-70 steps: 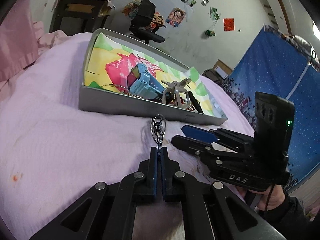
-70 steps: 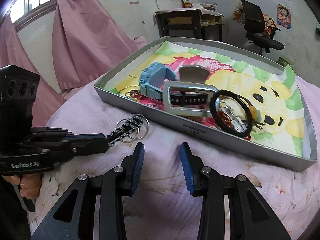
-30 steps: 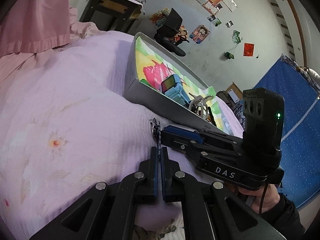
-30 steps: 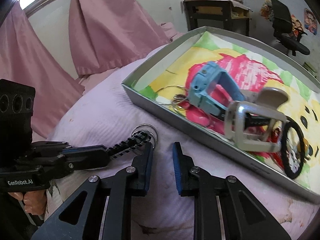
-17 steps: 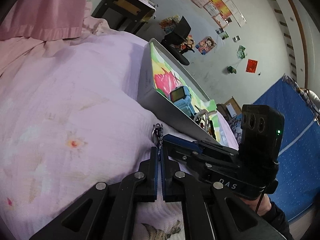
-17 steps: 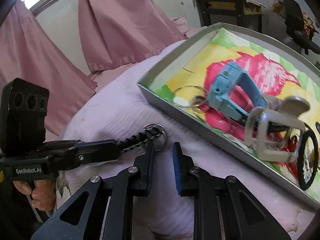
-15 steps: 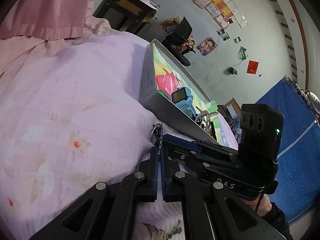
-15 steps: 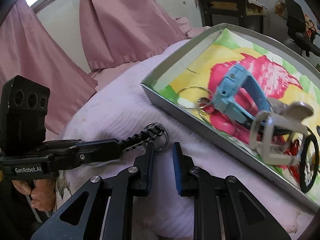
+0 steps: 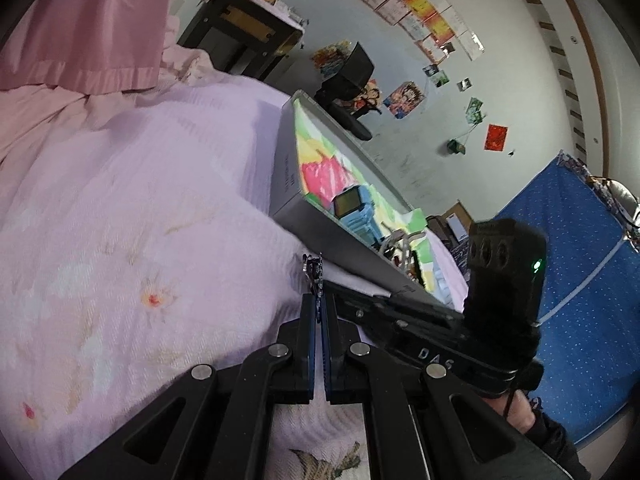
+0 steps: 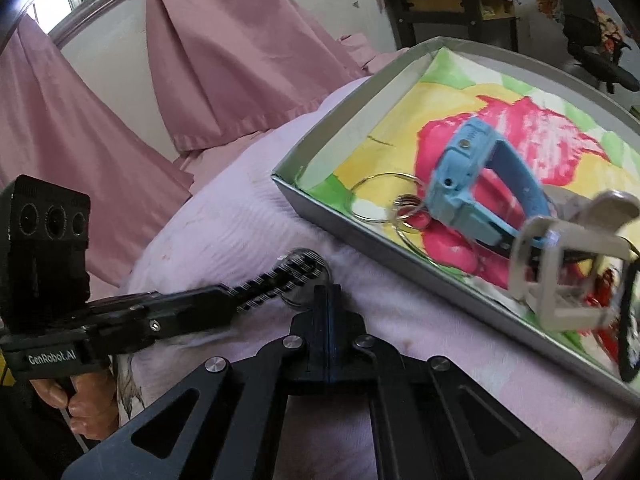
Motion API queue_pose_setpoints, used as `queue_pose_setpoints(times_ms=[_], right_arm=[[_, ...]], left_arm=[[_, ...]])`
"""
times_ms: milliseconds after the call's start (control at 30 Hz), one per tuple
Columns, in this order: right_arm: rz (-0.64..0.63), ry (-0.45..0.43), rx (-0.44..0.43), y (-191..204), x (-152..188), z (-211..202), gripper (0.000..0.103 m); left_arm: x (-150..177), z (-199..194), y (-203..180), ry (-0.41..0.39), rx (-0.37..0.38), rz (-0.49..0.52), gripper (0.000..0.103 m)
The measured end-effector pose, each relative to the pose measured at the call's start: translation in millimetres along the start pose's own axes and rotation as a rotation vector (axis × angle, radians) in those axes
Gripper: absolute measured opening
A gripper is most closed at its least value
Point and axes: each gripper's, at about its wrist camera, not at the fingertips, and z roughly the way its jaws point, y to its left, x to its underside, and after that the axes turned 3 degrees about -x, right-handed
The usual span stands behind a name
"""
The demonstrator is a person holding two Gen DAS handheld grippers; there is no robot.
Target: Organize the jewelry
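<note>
A black chain with metal key rings point(image 10: 298, 270) hangs over the lilac bedspread, just outside the grey tray's near wall point(image 10: 384, 248). My left gripper point(image 9: 319, 304) is shut on the chain end point(image 9: 314, 276). My right gripper point(image 10: 327, 292) is shut with its tips against the chain's rings; whether a ring is pinched between them is hidden. In the tray lie a blue watch point(image 10: 480, 192), loose key rings point(image 10: 404, 208), a grey hair claw point(image 10: 568, 264) and a black hair tie point(image 10: 630, 332).
The tray point(image 9: 288, 184) has a bright painted floor and sits on the bed. Pink curtains point(image 10: 224, 52) hang on the left. A dark desk point(image 10: 444, 4) and an office chair point(image 10: 588, 36) stand behind. A blue sheet point(image 9: 580, 264) hangs on the right.
My right gripper's fingers have closed from a narrow gap to shut at the chain's rings. The left gripper has kept hold of the chain while both views swung left along the tray.
</note>
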Motion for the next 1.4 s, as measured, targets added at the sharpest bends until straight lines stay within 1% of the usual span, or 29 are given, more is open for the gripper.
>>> queue_pose_setpoints(times_ms=[133, 267, 333, 433, 467, 500, 567, 600, 767, 933, 1133, 1267, 1367, 1400], right_arm=[[0.010, -0.023, 0.024, -3.5, 4.4, -9.0, 0.000], [-0.023, -0.031, 0.024, 1.4, 3.7, -12.5, 0.000], [-0.036, -0.033, 0.009, 3.9, 3.2, -14.7, 0.001], [-0.048, -0.029, -0.001, 9.5, -1.0, -12.2, 0.004], [-0.054, -0.024, -0.006, 11.2, -2.1, -12.1, 0.008], [-0.061, -0.023, -0.006, 13.2, -2.8, -11.4, 0.016], [-0.074, -0.024, -0.002, 17.4, -6.0, -10.7, 0.026], [-0.075, -0.021, -0.005, 18.4, -7.9, -10.4, 0.027], [-0.091, 0.002, -0.012, 23.9, -20.1, 0.7, 0.027], [-0.115, 0.021, -0.005, 27.8, -26.5, 11.6, 0.027], [-0.075, 0.009, -0.048, 22.1, -27.5, 14.6, 0.027], [0.012, -0.008, -0.099, 15.4, -29.3, 17.1, 0.027], [0.023, -0.004, -0.081, 18.1, -27.6, 23.0, 0.027], [0.020, -0.003, -0.072, 19.1, -26.4, 24.5, 0.026]], left_arm=[[-1.2, -5.1, 0.6, -0.023, 0.004, -0.003, 0.003], [-3.0, -8.5, 4.4, -0.043, 0.016, -0.021, 0.003], [-2.8, -10.1, 6.1, -0.051, 0.018, -0.028, 0.003], [-3.6, -10.1, 12.1, -0.048, 0.026, -0.063, 0.003], [-3.1, -10.5, 15.2, -0.048, 0.026, -0.078, 0.003], [-2.7, -11.0, 16.7, -0.048, 0.027, -0.088, 0.003], [-3.3, -11.8, 21.9, -0.049, 0.038, -0.113, 0.003], [-3.8, -12.2, 23.7, -0.051, 0.046, -0.123, 0.003], [-5.5, -11.7, 27.4, -0.052, 0.057, -0.135, 0.003], [-7.0, -12.3, 33.0, -0.055, 0.051, -0.153, 0.003], [-8.0, -18.2, 37.9, -0.106, 0.054, -0.178, 0.003], [-7.2, -20.5, 38.1, -0.126, 0.021, -0.178, 0.003], [-7.6, -18.2, 39.7, -0.120, 0.004, -0.174, 0.003], [-7.6, -17.2, 39.5, -0.118, 0.000, -0.172, 0.003]])
